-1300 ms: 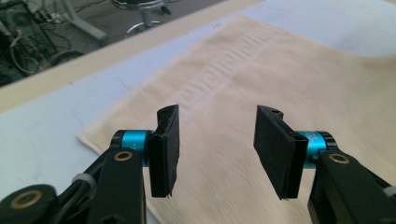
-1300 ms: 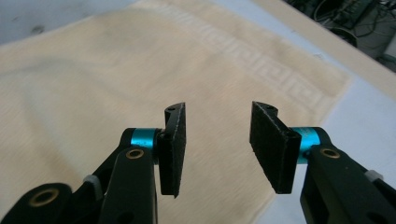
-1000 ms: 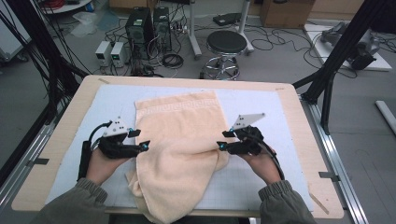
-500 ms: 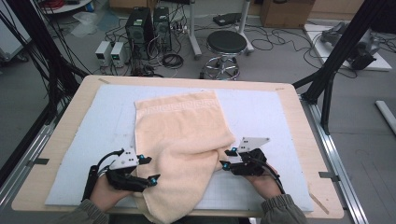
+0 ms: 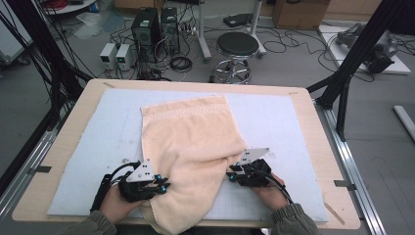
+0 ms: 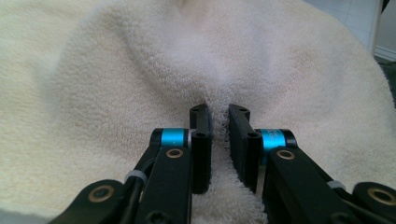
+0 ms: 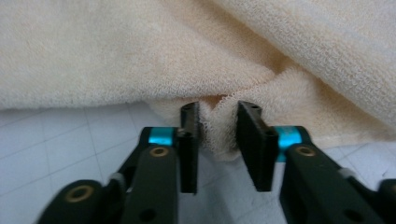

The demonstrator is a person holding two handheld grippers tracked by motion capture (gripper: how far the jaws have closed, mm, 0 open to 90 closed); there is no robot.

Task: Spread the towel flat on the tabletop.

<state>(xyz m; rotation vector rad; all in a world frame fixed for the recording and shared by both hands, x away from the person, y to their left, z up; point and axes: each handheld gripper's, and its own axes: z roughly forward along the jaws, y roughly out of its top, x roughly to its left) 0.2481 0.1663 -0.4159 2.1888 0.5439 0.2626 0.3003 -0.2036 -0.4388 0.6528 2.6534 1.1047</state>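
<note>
At the near edge of the surface point(image 5: 313, 127), the left gripper point(image 5: 161, 185) is pinching a ridge of the towel point(image 5: 191, 142) between its fingers point(image 6: 201, 135), which have just been closing on the cloth. The right gripper point(image 5: 230, 175) is likewise closing its fingers point(image 7: 189, 140) on a bunched fold at the towel's right edge. The peach towel is lying in the middle of the pale mat point(image 5: 284, 117), stretching away towards the far side, its near end drooping over the front edge.
</note>
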